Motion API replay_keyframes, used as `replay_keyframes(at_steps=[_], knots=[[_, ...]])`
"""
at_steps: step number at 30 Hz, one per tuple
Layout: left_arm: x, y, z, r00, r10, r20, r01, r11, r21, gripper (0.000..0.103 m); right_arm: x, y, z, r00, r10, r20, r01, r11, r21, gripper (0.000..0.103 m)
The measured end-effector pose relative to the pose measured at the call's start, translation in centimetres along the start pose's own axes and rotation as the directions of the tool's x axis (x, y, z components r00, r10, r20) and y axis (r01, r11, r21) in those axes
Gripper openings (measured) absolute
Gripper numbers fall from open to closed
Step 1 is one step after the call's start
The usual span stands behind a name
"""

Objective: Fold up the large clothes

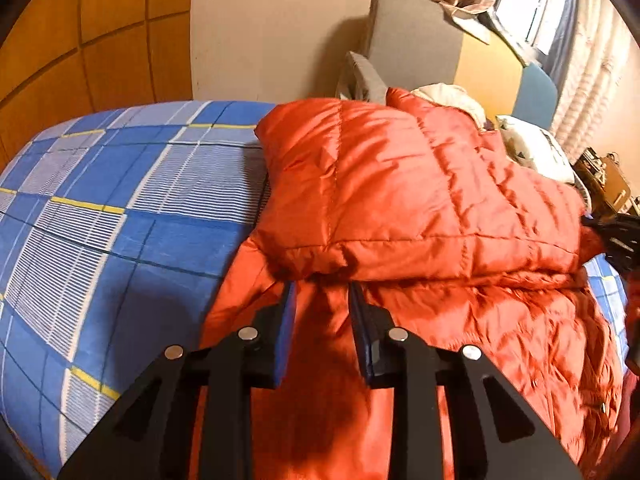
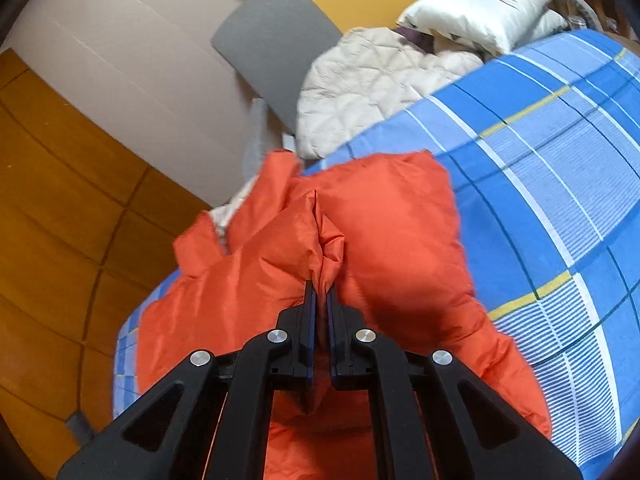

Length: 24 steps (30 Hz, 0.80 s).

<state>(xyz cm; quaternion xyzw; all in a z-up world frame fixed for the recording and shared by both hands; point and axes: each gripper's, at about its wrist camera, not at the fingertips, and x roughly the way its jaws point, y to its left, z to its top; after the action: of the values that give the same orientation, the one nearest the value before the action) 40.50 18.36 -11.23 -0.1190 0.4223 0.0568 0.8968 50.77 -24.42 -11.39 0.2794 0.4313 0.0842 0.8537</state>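
- The jacket (image 1: 420, 208) lies on the bedsheet (image 1: 120, 200), its upper part folded over its lower part.
- A pale quilt (image 2: 360, 88) and a pillow (image 2: 480, 12) lie beyond the jacket, before the headboard (image 1: 412, 40).
- The wardrobe (image 1: 80, 40) stands left of the bed.

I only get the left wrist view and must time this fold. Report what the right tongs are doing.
Observer: The right tongs are shut on a pinched ridge of the orange jacket.
Operator: Describe what lies beyond the jacket on that side.
Observer: A cream quilted garment is heaped just past the jacket's far edge.
Operator: Name whatever is behind that.
Observer: A white pillow with a brown print sits behind it.
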Motion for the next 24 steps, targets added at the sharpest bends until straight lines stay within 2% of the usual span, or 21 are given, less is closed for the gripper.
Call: replay_keyframes(at_steps=[4, 9, 11, 12, 14, 15, 16, 19, 24], knots=[[-2.3, 0.6, 0.0, 0.999, -0.015, 0.037, 0.016, 1.000, -0.013, 0.026, -0.1, -1.1, 0.1, 1.000, -0.017, 0.006, 0.017, 1.000, 0.025, 0.003], [-3.4, 1.0, 0.7, 0.998, -0.014, 0.068, 0.015, 1.000, -0.007, 0.027, 0.8, -0.9, 0.2, 0.998, -0.051, -0.028, 0.051, 0.999, -0.007, 0.003], [-3.8, 0.9, 1.1, 0.997, -0.016, 0.080, 0.017, 1.000, -0.009, 0.031, 0.4, -0.8, 0.2, 0.999, -0.048, -0.023, 0.047, 0.999, -0.005, 0.004], [-3.8, 0.9, 1.2, 0.996, -0.017, 0.086, 0.018, 1.000, -0.010, 0.033, 0.0, -0.7, 0.3, 0.999, -0.048, -0.023, 0.048, 0.999, -0.003, 0.011], [-4.1, 0.8, 1.8, 0.995, -0.023, 0.098, 0.024, 1.000, -0.012, 0.038, -0.9, -0.5, 0.3, 0.998, -0.066, -0.006, 0.066, 0.998, -0.022, 0.032], [-4.1, 0.9, 2.0, 0.994, -0.022, 0.104, 0.023, 1.000, -0.014, 0.038, -1.7, -0.3, 0.3, 0.997, -0.078, 0.013, 0.078, 0.997, -0.030, 0.052], [-4.2, 0.9, 2.3, 0.994, -0.023, 0.110, 0.025, 1.000, -0.017, 0.038, -2.5, -0.1, 0.3, 0.995, -0.092, 0.039, 0.093, 0.995, -0.038, 0.060], [-4.2, 1.0, 3.5, 0.991, -0.031, 0.129, 0.034, 0.999, -0.023, 0.038, -4.6, 1.5, 0.2, 0.991, -0.091, 0.101, 0.100, 0.990, -0.094, 0.060], [-3.2, 0.8, 5.7, 0.989, -0.050, 0.140, 0.056, 0.998, -0.038, 0.041, -4.6, 6.6, -1.3, 0.995, -0.044, 0.085, 0.064, 0.968, -0.244, 0.060]])
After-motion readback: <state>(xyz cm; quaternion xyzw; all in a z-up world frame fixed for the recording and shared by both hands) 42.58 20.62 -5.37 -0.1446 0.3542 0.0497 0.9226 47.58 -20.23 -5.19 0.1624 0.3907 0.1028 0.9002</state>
